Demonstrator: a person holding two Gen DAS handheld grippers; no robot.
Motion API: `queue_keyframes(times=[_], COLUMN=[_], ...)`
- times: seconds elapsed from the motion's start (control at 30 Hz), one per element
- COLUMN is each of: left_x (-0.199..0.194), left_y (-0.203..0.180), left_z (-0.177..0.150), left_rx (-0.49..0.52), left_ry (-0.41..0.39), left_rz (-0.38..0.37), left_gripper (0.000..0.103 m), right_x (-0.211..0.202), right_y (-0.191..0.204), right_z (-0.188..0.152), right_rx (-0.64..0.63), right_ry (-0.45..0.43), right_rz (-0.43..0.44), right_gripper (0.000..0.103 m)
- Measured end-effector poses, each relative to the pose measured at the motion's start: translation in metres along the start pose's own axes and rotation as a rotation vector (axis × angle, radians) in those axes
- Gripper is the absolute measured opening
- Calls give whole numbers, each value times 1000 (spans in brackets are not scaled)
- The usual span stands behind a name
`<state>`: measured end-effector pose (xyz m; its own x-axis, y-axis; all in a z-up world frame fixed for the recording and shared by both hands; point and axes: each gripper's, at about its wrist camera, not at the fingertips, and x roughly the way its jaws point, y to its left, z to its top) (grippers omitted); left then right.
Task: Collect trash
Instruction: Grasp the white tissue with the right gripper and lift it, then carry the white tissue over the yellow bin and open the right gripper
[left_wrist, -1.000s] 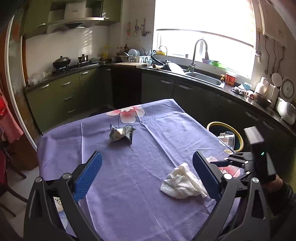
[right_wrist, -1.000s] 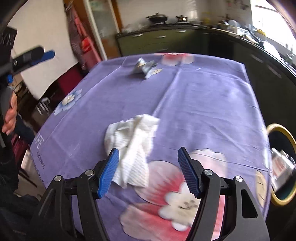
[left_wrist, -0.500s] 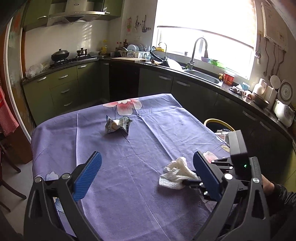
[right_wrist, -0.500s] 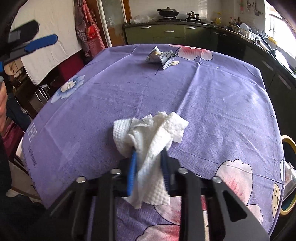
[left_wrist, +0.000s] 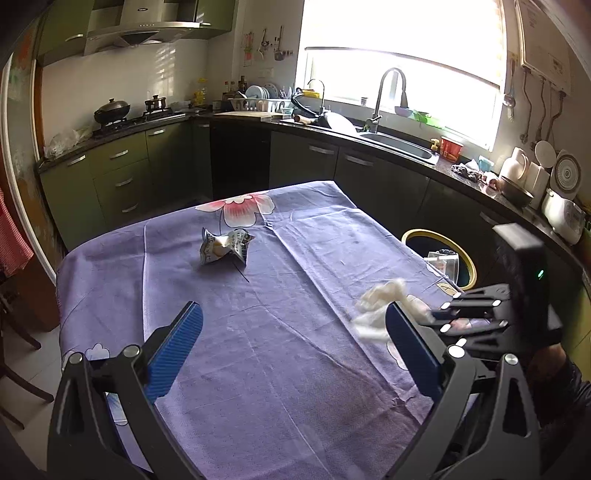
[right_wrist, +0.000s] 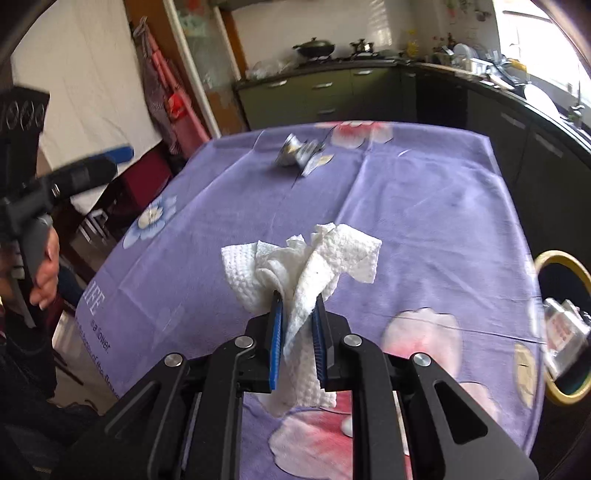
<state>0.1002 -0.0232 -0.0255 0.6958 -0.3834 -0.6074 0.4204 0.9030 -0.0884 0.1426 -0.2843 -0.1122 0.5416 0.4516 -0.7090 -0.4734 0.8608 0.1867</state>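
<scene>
A crumpled white paper towel (right_wrist: 332, 254) sits pinched between the blue pads of my right gripper (right_wrist: 297, 299), whose jaws are still closing on it; it hangs clear above the purple tablecloth (right_wrist: 424, 221). The left wrist view shows the same paper towel (left_wrist: 373, 310) held by the right gripper (left_wrist: 439, 315) near the table's right edge. My left gripper (left_wrist: 291, 310) stands open over the near part of the table with nothing between its fingers. A crumpled silver wrapper (left_wrist: 223, 245) lies toward the far end, also seen as the wrapper (right_wrist: 301, 153) in the right wrist view.
A yellow-rimmed trash bin (left_wrist: 413, 236) with a clear packet inside stands on the floor just off the table's right side; the bin (right_wrist: 554, 256) shows at the right edge too. Green kitchen cabinets and a sink counter (left_wrist: 399, 142) ring the room. A chair stands at the left.
My right gripper went from open around the paper towel to shut on it, then lifted it off the cloth. The left gripper has stayed open and hardly moved.
</scene>
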Motion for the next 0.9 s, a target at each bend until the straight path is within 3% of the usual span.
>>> queue_keyframes(times=[0.13, 0.33, 0.5, 0.7, 0.77, 0.83, 0.9], left_x=[3, 7, 13, 18, 19, 22, 23], left_y=[-6, -21, -33, -40, -42, -43, -43], left_z=[2, 6, 8, 11, 12, 12, 12], left_rx=[10, 40, 69, 89, 93, 94, 92], left_ry=[2, 1, 10, 20, 25, 28, 31], left_rz=[-9, -26, -34, -29, -27, -27, -28], left_gripper=[95, 95, 95, 95, 95, 95, 95], right_x=[-43, -96, -102, -84, -71, -60, -51], right_y=[-27, -101, -176, -251, -271, -292, -304], right_z=[2, 6, 11, 11, 16, 21, 24], right_rx=[42, 145, 249, 343, 363, 379, 392], right_ry=[-72, -124, -74, 10, 34, 58, 75], right_rz=[-90, -321, -483, -552, -562, -585, -626], right_gripper=[15, 15, 16, 18, 21, 45, 48])
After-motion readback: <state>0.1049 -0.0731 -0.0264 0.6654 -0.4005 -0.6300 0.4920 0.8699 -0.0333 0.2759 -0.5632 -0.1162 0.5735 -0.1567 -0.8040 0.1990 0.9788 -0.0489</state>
